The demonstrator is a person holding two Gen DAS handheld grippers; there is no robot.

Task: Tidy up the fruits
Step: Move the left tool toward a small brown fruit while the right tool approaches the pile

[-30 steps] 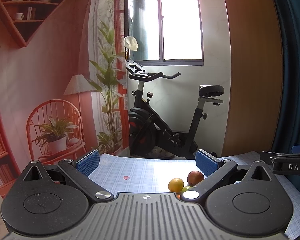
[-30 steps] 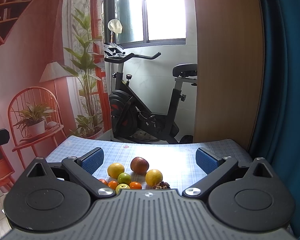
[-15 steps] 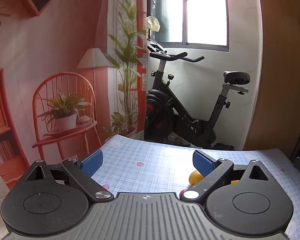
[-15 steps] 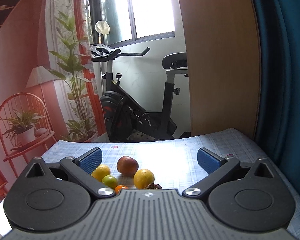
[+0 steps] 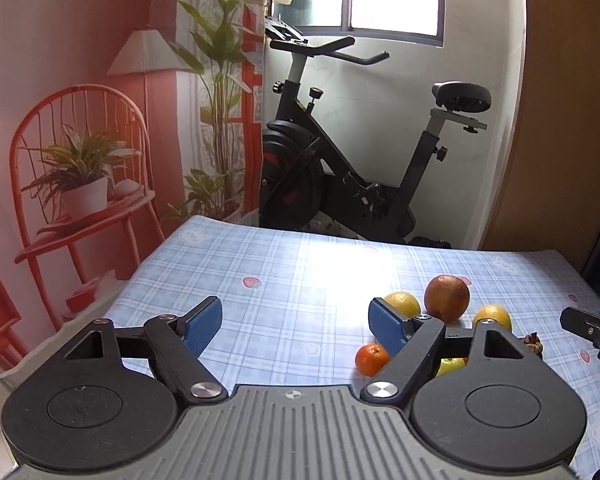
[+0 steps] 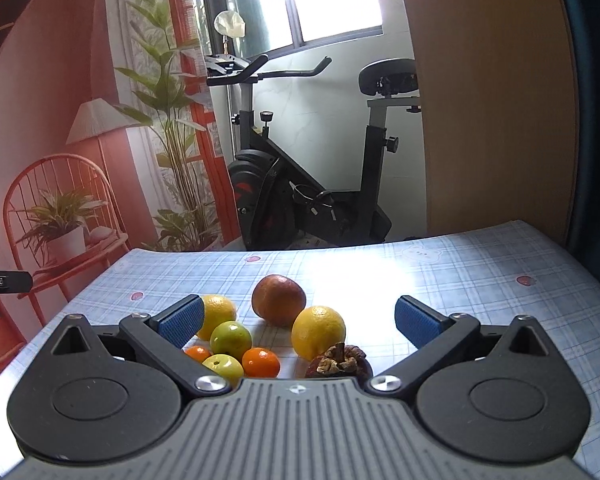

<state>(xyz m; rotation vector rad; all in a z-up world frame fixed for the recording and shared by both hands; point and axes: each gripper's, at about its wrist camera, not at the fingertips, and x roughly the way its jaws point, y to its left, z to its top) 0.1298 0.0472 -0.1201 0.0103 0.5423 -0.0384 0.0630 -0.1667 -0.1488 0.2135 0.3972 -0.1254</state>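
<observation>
A cluster of fruit lies on the blue checked tablecloth (image 6: 480, 280). In the right wrist view I see a reddish-brown apple (image 6: 278, 300), two yellow oranges (image 6: 318, 332) (image 6: 219, 312), two green fruits (image 6: 231, 338) (image 6: 223, 366), two small tangerines (image 6: 261, 362) (image 6: 198, 354) and a dark mangosteen (image 6: 338, 364). My right gripper (image 6: 298, 322) is open and empty, just above and behind the cluster. My left gripper (image 5: 296, 326) is open and empty, left of the fruit; its right finger (image 5: 388, 330) hides part of the cluster. The apple (image 5: 447, 298) and a tangerine (image 5: 372, 359) show there.
An exercise bike (image 5: 340, 168) stands beyond the table's far edge. A wooden panel (image 6: 492, 100) and a dark blue curtain (image 6: 596, 80) are at the right. A printed backdrop with chair and plants (image 5: 80, 160) is at the left. The right gripper's tip (image 5: 592, 330) shows at the left view's right edge.
Both grippers have tilted down and moved closer to the table, so more of the cloth and fruit shows. Both stayed open. No fruit has moved.
</observation>
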